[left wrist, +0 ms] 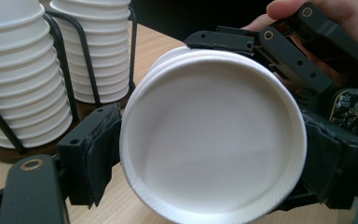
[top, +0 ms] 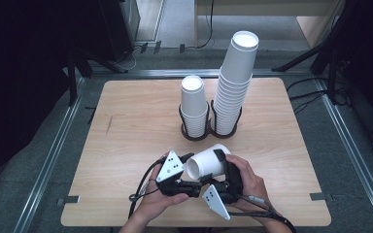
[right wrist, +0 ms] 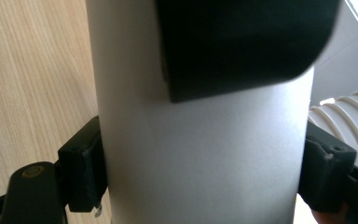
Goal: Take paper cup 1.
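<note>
Gripped a white paper cup (top: pixel 208 162) sideways in right gripper (top: pixel 227 167), left gripper (top: pixel 188 170) pinching its rim, still unstacked, racked cup stacks (top: pixel 194 109) at twelve o'clock.

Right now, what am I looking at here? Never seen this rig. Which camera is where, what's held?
No robot: a person holds a hand-held gripper in each hand. The high view looks down on a wooden table; the other two cameras ride on the grippers. On the table a dark holder carries a short stack of white cups and a tall stack. The right hand-held gripper clamps a white paper cup by its sides, lying sideways. The left hand-held gripper straddles the cup's open rim; I can't tell whether its pads press.
</note>
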{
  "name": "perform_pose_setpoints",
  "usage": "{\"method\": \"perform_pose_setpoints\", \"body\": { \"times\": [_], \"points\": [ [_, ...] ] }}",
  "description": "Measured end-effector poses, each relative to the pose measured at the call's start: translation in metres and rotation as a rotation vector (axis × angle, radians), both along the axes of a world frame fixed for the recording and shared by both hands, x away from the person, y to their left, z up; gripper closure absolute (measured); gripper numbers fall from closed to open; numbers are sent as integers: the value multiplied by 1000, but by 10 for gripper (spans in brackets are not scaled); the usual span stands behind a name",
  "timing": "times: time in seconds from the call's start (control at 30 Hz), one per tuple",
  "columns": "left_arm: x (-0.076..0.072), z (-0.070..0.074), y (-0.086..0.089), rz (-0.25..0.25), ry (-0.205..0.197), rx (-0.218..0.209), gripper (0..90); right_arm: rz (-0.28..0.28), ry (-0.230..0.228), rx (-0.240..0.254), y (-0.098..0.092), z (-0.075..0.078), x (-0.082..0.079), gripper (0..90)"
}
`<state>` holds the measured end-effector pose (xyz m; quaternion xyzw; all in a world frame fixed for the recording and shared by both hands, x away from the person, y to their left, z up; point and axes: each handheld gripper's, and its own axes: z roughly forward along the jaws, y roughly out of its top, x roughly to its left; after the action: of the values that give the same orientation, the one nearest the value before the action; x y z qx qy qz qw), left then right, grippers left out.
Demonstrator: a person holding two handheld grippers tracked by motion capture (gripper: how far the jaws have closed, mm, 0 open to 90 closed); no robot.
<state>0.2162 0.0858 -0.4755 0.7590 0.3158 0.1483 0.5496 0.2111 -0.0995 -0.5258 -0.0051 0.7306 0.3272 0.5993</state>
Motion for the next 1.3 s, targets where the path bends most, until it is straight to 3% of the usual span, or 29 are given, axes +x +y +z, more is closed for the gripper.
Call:
{"method": "perform_pose_setpoints", "body": {
  "times": [0.4, 0.53, 0.97, 1.3],
  "points": [
    [1, 0, -1, -6, 30, -1, 185, 3, -50, -47, 1, -1, -2, 181],
    [0, 1, -3, 1, 28, 13, 186, 7, -47, -45, 2, -2, -2, 181],
    [3, 0, 1, -18, 57, -18, 199, 8, -58, -55, 2, -2, -2, 171],
    [2, -3, 1, -23, 31, -11, 216, -1, -77, -61, 3, -5, -2, 144]
  ]
}}
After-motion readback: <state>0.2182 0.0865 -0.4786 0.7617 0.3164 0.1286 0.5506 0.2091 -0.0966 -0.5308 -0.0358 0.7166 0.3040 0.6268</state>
